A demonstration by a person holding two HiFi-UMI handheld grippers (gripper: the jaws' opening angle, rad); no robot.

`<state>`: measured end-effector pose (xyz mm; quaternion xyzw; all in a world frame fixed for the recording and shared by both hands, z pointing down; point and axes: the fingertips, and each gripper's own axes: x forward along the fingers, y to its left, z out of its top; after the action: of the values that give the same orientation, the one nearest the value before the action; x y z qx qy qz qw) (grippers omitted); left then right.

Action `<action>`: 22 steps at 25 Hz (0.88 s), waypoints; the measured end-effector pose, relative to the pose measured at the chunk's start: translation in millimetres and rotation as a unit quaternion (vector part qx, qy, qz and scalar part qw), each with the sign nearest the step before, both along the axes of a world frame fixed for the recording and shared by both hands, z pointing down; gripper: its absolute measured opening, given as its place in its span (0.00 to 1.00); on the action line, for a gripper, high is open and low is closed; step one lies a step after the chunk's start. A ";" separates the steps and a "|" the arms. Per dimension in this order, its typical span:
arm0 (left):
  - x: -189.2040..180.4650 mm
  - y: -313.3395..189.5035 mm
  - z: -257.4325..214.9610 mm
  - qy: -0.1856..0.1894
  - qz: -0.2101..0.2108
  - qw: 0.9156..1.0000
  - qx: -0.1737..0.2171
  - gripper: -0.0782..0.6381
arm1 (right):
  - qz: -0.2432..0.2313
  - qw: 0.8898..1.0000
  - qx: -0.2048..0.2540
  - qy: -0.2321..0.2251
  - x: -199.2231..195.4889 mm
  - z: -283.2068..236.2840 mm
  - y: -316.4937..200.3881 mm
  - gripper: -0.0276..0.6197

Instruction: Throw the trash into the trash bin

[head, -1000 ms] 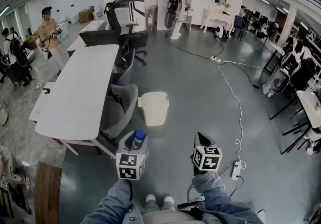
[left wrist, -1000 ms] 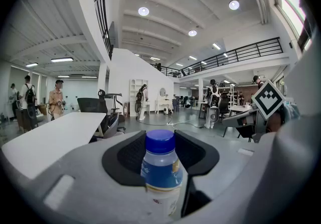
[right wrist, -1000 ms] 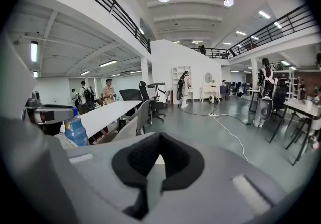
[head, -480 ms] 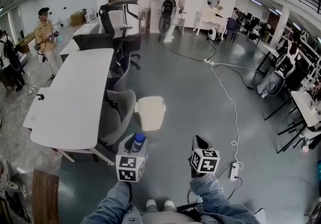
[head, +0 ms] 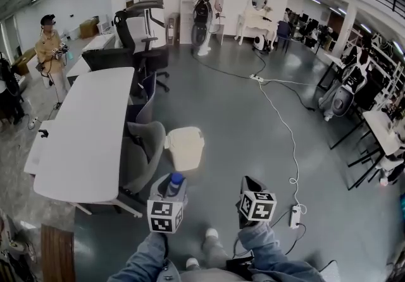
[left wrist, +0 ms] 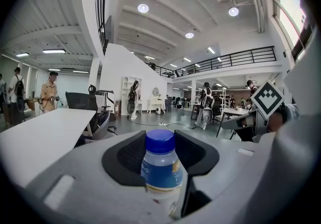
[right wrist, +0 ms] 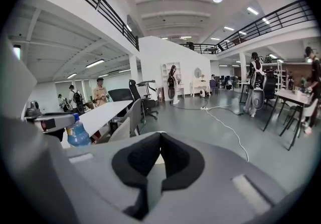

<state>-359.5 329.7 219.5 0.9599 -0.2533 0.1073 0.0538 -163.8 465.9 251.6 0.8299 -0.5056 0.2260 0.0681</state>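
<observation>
A clear plastic bottle with a blue cap and a blue label stands upright between the jaws of my left gripper, which is shut on it. The same bottle shows at the left of the right gripper view. My right gripper is shut with nothing between its dark pads. A cream trash bin stands on the grey floor a short way ahead of both grippers, beside a grey chair. Both grippers are held side by side at waist height.
A long white table runs along the left, with a grey chair tucked next to the bin. A power strip and its white cable lie on the floor at the right. People stand far off at the back and left.
The person has walked forward, so the trash bin and the table are nearer. Both grippers travel along with the bottle still held in the left one.
</observation>
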 end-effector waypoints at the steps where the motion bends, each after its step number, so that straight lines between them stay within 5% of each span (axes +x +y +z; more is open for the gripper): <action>1: 4.7 -3.8 1.5 -0.001 0.000 1.000 -0.001 0.37 | 0.001 1.000 -0.002 -0.001 4.8 1.8 -3.7 0.05; 22: 150.5 -108.7 -5.2 -0.021 -0.059 0.998 0.008 0.37 | -0.059 0.997 0.006 -0.051 165.6 10.4 -138.9 0.05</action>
<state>-208.9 221.0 214.2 0.9413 -0.3113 0.1218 0.0473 1.8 327.0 262.0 0.7865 -0.5576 0.2606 0.0506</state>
